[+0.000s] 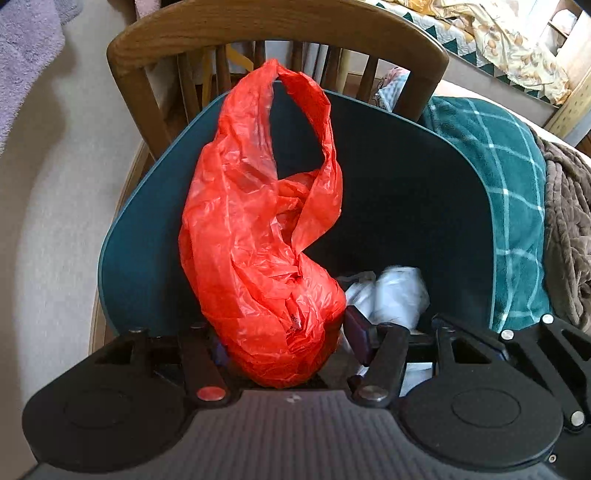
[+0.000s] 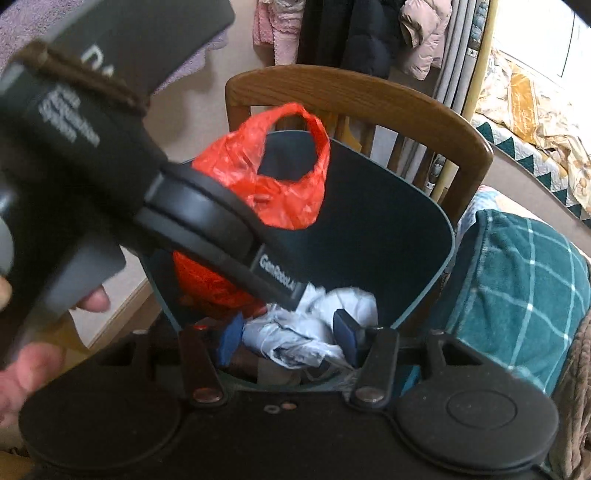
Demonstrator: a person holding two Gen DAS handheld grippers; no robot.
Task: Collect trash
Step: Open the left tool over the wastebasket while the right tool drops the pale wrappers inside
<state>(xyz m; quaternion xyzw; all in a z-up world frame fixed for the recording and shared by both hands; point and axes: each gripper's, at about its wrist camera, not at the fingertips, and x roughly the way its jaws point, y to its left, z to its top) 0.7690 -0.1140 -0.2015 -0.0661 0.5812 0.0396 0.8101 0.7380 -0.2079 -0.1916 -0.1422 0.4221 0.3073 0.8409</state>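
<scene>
A red plastic bag (image 1: pixel 258 229) hangs over the mouth of a dark teal trash bin (image 1: pixel 424 177). It sits between the jaws of my left gripper (image 1: pixel 284 332), which stand wide apart; the bag hides the left finger, so I cannot tell if it is gripped. White crumpled plastic (image 1: pixel 395 291) lies inside the bin. In the right wrist view the red bag (image 2: pixel 273 177) and the bin (image 2: pixel 388 221) show again, partly hidden by the left gripper's body (image 2: pixel 207 221). My right gripper (image 2: pixel 291 339) is open over the white and grey crumpled trash (image 2: pixel 306 332) in the bin.
A wooden chair (image 1: pixel 277 26) stands behind the bin. A teal checked blanket (image 1: pixel 509 192) and a brown knit blanket (image 1: pixel 569 236) lie to the right. Clothes (image 2: pixel 351 29) hang behind the chair. A person's hand (image 2: pixel 22 373) holds the left gripper.
</scene>
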